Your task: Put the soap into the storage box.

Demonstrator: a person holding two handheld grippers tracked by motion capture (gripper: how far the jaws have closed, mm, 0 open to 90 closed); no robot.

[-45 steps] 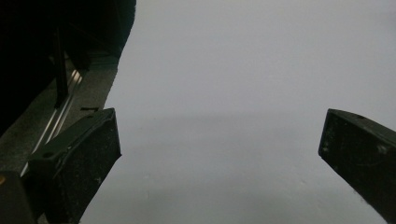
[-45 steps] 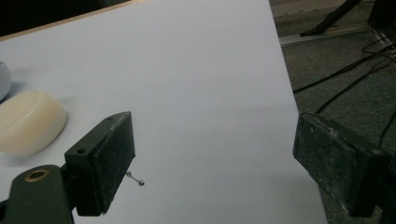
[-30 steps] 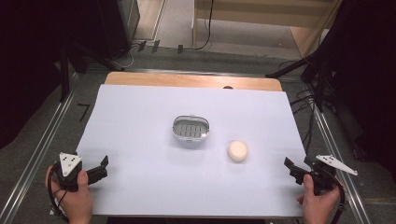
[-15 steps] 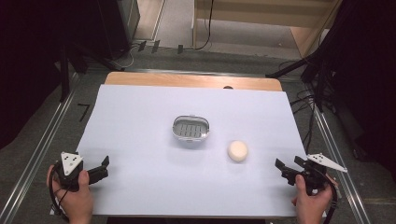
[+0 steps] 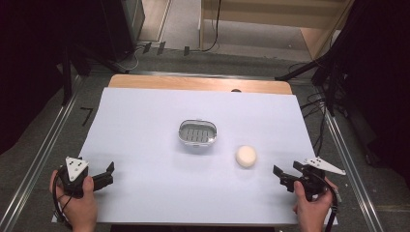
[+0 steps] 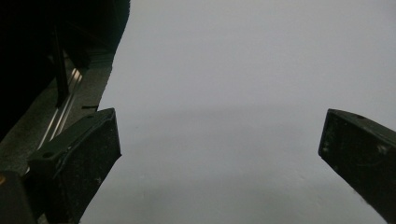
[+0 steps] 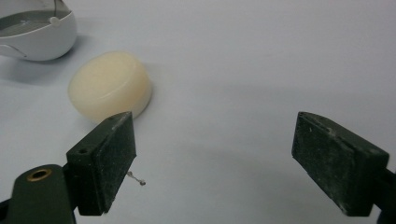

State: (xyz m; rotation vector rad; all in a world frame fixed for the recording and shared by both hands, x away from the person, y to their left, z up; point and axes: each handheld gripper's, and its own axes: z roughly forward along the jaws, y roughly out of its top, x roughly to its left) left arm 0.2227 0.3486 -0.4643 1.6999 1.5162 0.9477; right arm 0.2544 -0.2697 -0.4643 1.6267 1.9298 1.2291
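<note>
Your right tongs, jaws just opening with nothing between them, sat nearest the soap bar, which lay up-left of them beside the soap dish; left tongs stood wide, empty.

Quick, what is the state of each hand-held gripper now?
Left hand-held gripper: open, holding nothing.
Right hand-held gripper: open, jaws just opening, nothing between them.
</note>
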